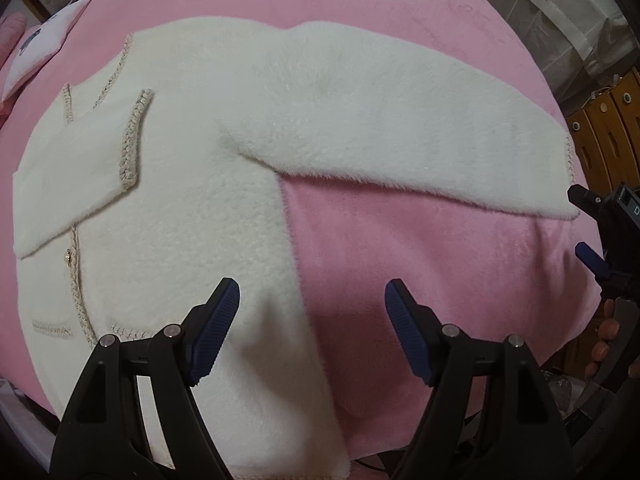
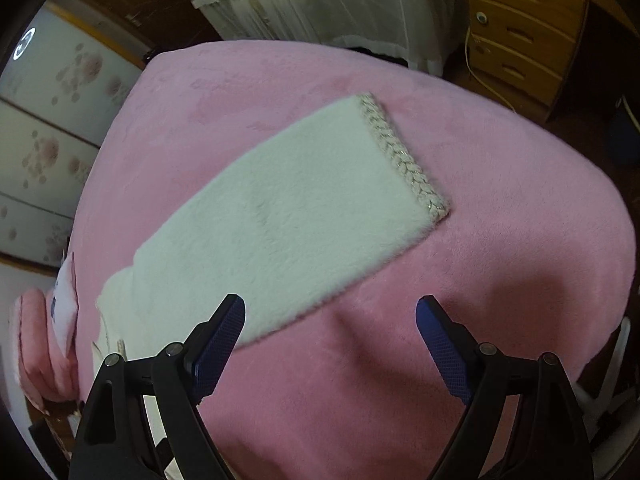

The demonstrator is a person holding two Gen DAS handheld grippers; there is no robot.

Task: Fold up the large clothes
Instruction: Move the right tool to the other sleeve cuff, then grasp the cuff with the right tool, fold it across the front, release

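One white cardigan [image 1: 168, 216] lies flat on the pink blanket [image 1: 420, 264]. Of its two sleeves, one [image 1: 76, 160] is folded across the chest; the other [image 2: 280, 216] stretches out sideways, its braided cuff [image 2: 400, 156] pointing away from the body. Bare pink surrounds that sleeve on all sides. The left gripper [image 1: 312, 328] and right gripper [image 2: 330, 340] both hang with jaws apart, holding nothing. One pillow [image 1: 36, 52] lies near the collar.

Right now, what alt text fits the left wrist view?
A fluffy white cardigan lies flat on a pink blanket, one sleeve stretched out to the right, the other folded across its front. The left hand-held gripper hangs open above it, empty.
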